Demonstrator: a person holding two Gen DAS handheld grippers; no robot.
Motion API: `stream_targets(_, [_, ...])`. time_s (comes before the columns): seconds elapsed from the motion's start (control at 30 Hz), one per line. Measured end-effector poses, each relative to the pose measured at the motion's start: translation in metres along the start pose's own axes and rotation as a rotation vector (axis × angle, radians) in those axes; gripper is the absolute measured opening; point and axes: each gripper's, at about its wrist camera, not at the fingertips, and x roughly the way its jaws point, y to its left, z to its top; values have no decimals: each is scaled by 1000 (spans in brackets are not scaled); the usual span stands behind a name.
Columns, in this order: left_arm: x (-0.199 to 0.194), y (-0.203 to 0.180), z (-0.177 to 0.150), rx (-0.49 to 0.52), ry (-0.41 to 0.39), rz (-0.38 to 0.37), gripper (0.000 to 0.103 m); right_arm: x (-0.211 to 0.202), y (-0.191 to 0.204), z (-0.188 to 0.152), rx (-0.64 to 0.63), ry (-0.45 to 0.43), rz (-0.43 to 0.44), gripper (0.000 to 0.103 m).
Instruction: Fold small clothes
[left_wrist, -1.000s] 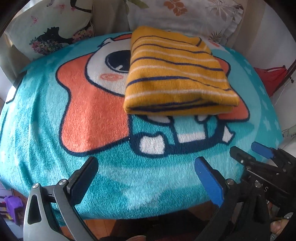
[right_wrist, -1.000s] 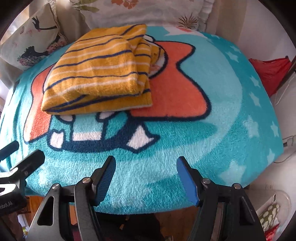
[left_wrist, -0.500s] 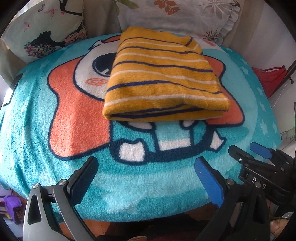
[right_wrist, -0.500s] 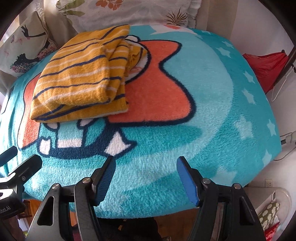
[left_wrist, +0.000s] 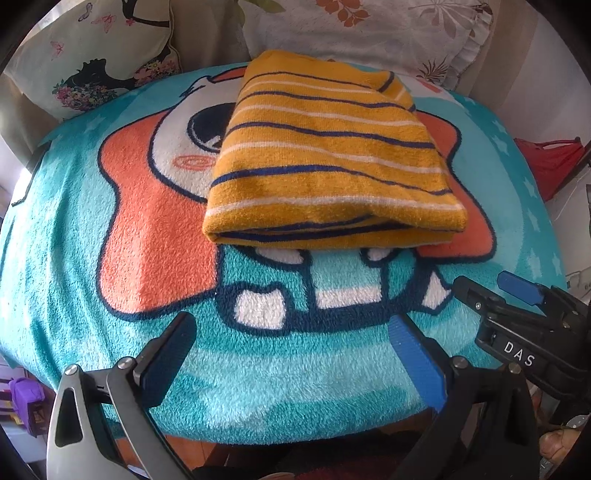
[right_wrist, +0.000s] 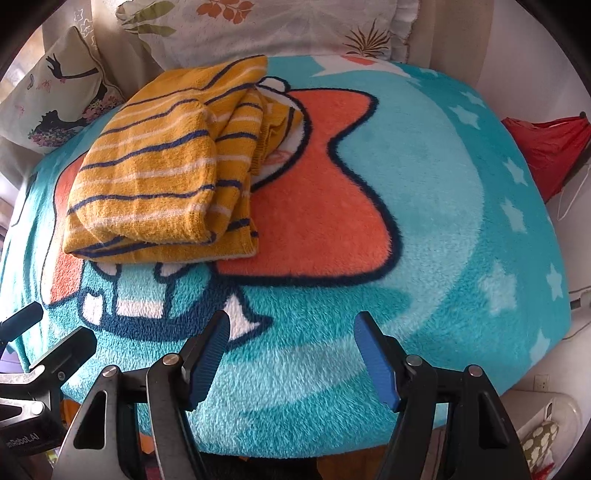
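A small yellow garment with navy and white stripes (left_wrist: 325, 155) lies folded into a thick rectangle on the teal cartoon blanket (left_wrist: 74, 258). In the right wrist view the garment (right_wrist: 162, 166) lies at the upper left, its layered open edges facing right. My left gripper (left_wrist: 291, 343) is open and empty over the blanket's near edge, short of the garment. My right gripper (right_wrist: 291, 350) is open and empty, low at the near edge, to the right of the garment. The right gripper also shows at the right of the left wrist view (left_wrist: 517, 306).
Patterned pillows (left_wrist: 92, 55) and a floral cushion (right_wrist: 277, 26) line the back of the blanket. A red bag (right_wrist: 550, 144) lies off the right side. The blanket's near edge drops away just under both grippers.
Both grippers have moved a little closer to the bed and shifted sideways, so the garment sits larger and nearer in both views. Both stay open and empty. The garment has not moved.
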Motion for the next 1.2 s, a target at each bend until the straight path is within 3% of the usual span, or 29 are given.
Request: stream_targets(1.2, [14,32,8,-48,28,-19,103,14,33,9,-58,34,-16,76])
